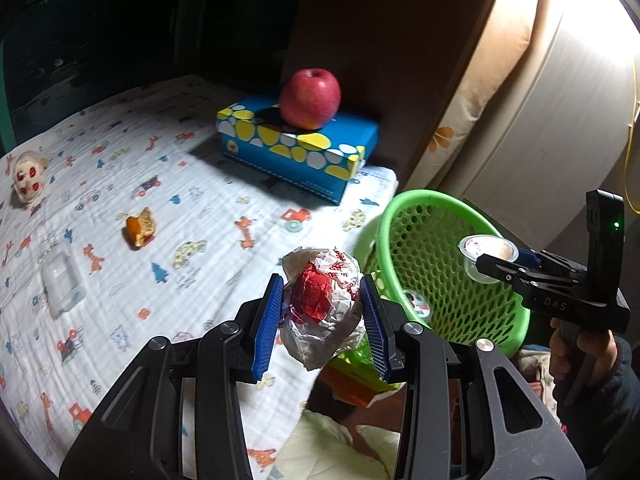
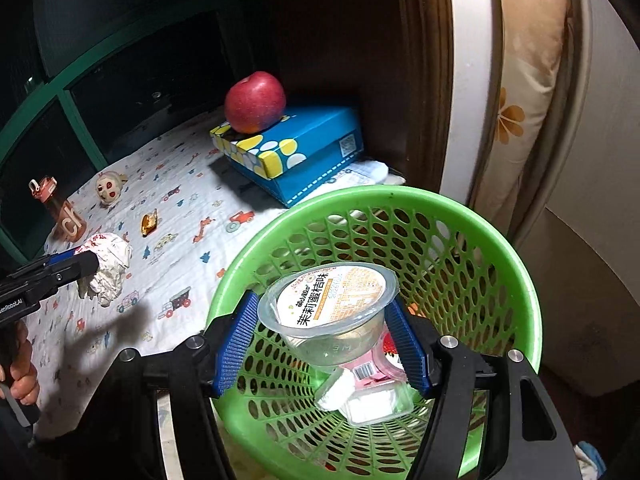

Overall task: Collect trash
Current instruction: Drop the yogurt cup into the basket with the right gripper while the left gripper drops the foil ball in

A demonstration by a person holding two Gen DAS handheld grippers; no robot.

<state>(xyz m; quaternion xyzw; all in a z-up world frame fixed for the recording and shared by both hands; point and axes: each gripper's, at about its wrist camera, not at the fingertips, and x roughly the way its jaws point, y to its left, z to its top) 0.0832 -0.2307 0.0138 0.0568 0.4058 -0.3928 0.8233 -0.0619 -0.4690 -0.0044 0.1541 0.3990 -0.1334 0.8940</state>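
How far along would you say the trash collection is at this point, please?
Partly done: a pink-labelled packet already lies in the green basket. In hand: the right tongs hold a jelly cup over the basket, and the left tongs grip a crumpled wrapper. Left on the table: an orange wrapper and a clear plastic container.

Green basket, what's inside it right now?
The basket holds a pink-labelled clear tub. The jelly cup, held above by the right gripper, hides the rest.
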